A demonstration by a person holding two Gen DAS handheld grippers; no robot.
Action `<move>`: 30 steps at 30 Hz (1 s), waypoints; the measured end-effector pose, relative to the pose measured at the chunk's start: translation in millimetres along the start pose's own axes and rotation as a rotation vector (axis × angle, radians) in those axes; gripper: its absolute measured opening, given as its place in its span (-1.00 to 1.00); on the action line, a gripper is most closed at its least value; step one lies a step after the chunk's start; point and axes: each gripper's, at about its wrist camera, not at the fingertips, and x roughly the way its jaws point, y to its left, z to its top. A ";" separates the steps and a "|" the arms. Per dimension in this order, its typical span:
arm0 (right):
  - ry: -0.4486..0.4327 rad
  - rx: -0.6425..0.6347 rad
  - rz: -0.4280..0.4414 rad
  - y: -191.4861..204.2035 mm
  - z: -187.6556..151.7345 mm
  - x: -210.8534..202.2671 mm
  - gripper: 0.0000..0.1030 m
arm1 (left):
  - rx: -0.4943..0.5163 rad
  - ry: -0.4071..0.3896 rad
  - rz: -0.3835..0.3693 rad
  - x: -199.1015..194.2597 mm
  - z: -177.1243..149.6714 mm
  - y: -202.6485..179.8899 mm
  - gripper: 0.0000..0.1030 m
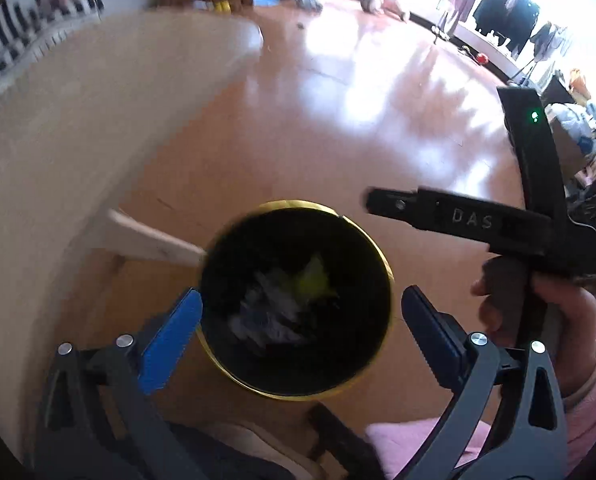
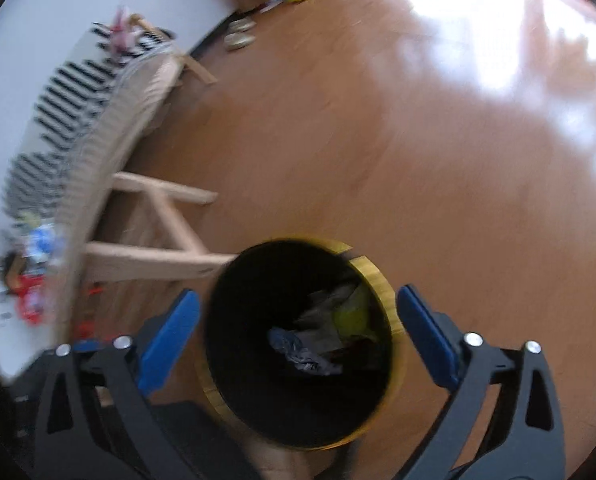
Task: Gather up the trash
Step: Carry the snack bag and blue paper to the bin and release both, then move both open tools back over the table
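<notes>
Looking along the left gripper [image 1: 300,322], the trash bin [image 1: 382,258] is being seen directly below, between spread, empty fingers, with trash [image 1: 285,304] inside. From the right wrist, the right gripper [image 2: 298,322] is being held released over the same bin, equally near.

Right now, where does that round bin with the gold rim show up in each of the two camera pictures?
Left wrist view: the bin sits low centre, between the open blue fingers.
Right wrist view: the bin is again low centre, between that gripper's open fingers.
Shared landmark: the yellow-green scrap inside it.
</notes>
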 end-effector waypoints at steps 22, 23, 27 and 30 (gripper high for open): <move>-0.134 -0.510 0.164 301.7 19.6 -8.6 0.86 | -0.710 -0.362 0.622 -224.8 -65.1 368.6 0.89; -0.141 -0.545 0.174 324.1 18.9 -8.5 0.86 | -0.759 -0.343 0.639 -218.4 -75.4 389.0 0.89; -0.162 -0.680 0.228 422.0 9.0 0.6 0.86 | -0.836 -0.287 0.631 -205.9 -100.5 425.4 0.89; -0.134 -0.718 0.260 480.9 -0.3 22.7 0.86 | -0.839 -0.278 0.673 -201.2 -101.2 445.3 0.89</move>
